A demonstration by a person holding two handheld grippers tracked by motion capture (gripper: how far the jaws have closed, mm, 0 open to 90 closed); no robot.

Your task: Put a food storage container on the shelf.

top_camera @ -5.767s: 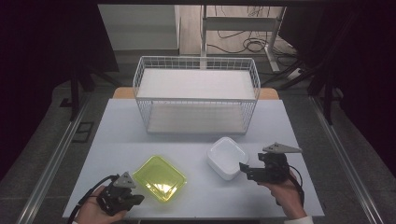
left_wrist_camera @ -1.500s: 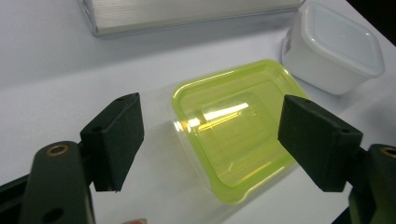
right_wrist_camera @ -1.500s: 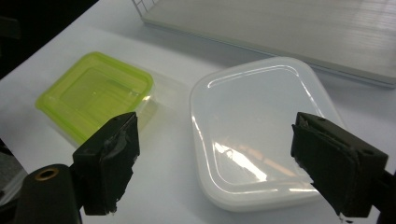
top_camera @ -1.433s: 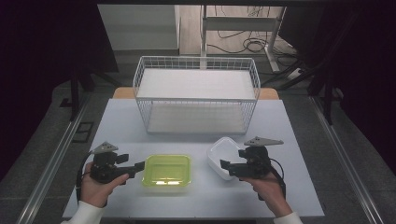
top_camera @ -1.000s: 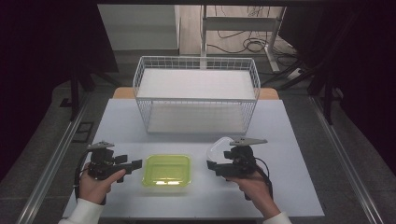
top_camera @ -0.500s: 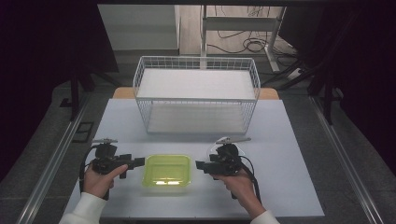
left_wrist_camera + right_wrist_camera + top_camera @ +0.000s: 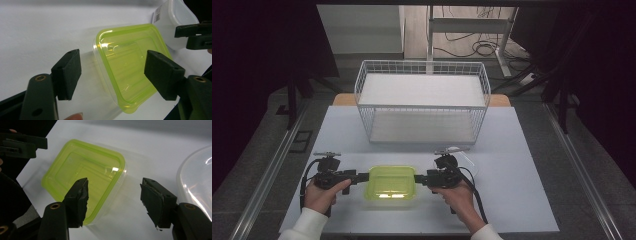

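Yellow-green plastic container (image 7: 392, 183) sits near the surface's front edge, flanked by the left gripper (image 7: 354, 176) and right gripper (image 7: 422, 178), jaws open and just closing, grip not yet made.

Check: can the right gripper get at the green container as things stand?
Probably yes: the right gripper sits at the green container edge, jaws open and just been closing, nothing between them.

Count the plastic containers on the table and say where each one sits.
2. The green container lies near the front edge between both grippers; the clear white container sits just to its right, mostly hidden behind the right gripper in the high view.
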